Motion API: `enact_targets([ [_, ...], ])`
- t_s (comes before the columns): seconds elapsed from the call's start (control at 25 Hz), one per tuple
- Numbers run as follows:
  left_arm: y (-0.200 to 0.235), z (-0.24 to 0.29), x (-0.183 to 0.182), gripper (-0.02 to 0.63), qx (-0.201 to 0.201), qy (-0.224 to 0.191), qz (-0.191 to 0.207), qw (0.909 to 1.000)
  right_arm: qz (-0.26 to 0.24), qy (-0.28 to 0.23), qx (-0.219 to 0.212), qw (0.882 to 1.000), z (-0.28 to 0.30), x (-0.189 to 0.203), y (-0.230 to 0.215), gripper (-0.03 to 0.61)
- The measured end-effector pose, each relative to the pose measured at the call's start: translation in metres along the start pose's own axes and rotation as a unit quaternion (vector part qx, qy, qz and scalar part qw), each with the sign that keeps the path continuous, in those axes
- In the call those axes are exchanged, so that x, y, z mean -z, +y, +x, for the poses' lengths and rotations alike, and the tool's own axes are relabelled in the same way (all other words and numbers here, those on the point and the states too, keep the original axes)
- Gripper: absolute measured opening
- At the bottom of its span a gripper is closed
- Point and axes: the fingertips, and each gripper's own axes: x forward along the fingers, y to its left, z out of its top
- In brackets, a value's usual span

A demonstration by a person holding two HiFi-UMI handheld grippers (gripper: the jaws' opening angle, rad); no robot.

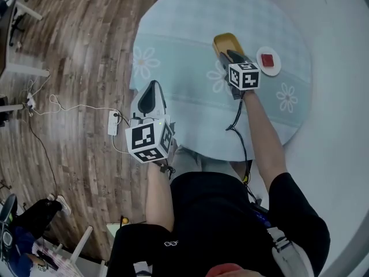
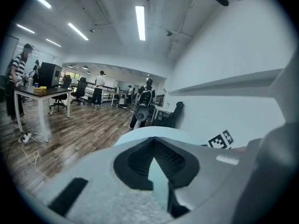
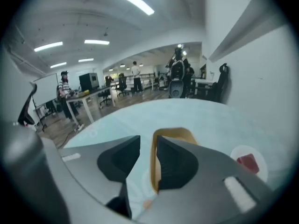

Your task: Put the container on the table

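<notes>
A yellow container (image 1: 225, 41) stands on the round table with the pale blue cloth (image 1: 190, 79). In the right gripper view the container (image 3: 175, 133) lies just ahead of the jaws. My right gripper (image 1: 229, 55) is low over its near end. That right gripper (image 3: 148, 146) is open, and the container's left wall runs up the gap, close against the right-hand jaw. My left gripper (image 1: 151, 91) hovers at the table's left edge, away from the container. The left gripper (image 2: 152, 143) has its pads meeting at the tips, with nothing in them.
A small white plate with a red block (image 1: 268, 60) sits on the table right of the container, also in the right gripper view (image 3: 247, 161). A power strip with cables (image 1: 113, 123) lies on the wooden floor left of the table. Desks, chairs and people stand farther back.
</notes>
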Motion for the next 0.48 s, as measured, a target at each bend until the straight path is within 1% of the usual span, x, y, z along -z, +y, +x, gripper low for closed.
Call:
enact_targets([
  [0.08, -0.012, 0.005, -0.007, -0.003, 0.011, -0.007, 0.004, 0.9999, 0.038, -0.080, 0.007, 0.996, -0.035, -0.036, -0.003, 0.090],
  [0.12, -0.020, 0.008, -0.012, -0.003, 0.018, -0.012, 0.007, 0.9997, 0.057, -0.125, 0.012, 0.990, -0.060, -0.056, -0.006, 0.060],
  [0.16, -0.031, 0.009, -0.019, -0.003, 0.025, -0.020, 0.011, 0.9994, 0.076, -0.170, 0.017, 0.982, -0.088, -0.075, -0.009, 0.016],
  [0.24, -0.056, 0.011, -0.035, -0.003, 0.041, -0.039, 0.021, 0.9982, 0.105, -0.256, 0.017, 0.961, -0.151, -0.106, -0.012, 0.011],
  [0.32, -0.084, 0.013, -0.052, -0.003, 0.054, -0.060, 0.036, 0.9961, 0.116, -0.324, 0.015, 0.939, -0.211, -0.126, -0.014, 0.011],
  [0.36, -0.098, 0.013, -0.059, -0.003, 0.061, -0.071, 0.043, 0.9947, 0.114, -0.347, 0.016, 0.931, -0.237, -0.129, -0.016, 0.011],
  [0.4, -0.111, 0.011, -0.065, -0.003, 0.066, -0.081, 0.050, 0.9932, 0.107, -0.362, 0.015, 0.926, -0.259, -0.129, -0.017, 0.011],
  [0.44, -0.125, 0.008, -0.069, -0.003, 0.071, -0.091, 0.057, 0.9917, 0.099, -0.369, 0.013, 0.924, -0.275, -0.127, -0.016, 0.011],
  [0.48, -0.137, 0.005, -0.072, -0.003, 0.075, -0.099, 0.063, 0.9903, 0.088, -0.370, 0.009, 0.925, -0.288, -0.124, -0.015, 0.009],
])
